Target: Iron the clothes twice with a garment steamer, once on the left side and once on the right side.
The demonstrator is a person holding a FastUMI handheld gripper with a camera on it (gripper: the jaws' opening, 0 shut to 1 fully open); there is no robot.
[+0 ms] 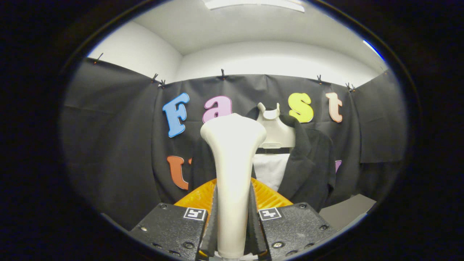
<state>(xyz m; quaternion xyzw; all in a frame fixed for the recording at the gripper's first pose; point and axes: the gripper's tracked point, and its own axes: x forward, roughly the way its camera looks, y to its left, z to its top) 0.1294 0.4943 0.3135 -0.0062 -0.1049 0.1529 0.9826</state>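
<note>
**Steamer in hand, jacket ahead**

The steamer [232,174] stands upright between the jaws of the gripper [232,232], both clamped on its handle (orange base behind). Beyond hangs the jacket [308,163] on a mannequin [273,132]. Advance squarely, then sweep one side slowly. The worktop [348,210] edge lies right; open room left.

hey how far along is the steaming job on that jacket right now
Done: the hand-held gripper is shut on the cream garment steamer, both fingers pressing its handle. In hand: the steamer is raised ahead of the dark jacket on the mannequin. Left: neither a left nor a right pass can be confirmed, so probably both.
</note>
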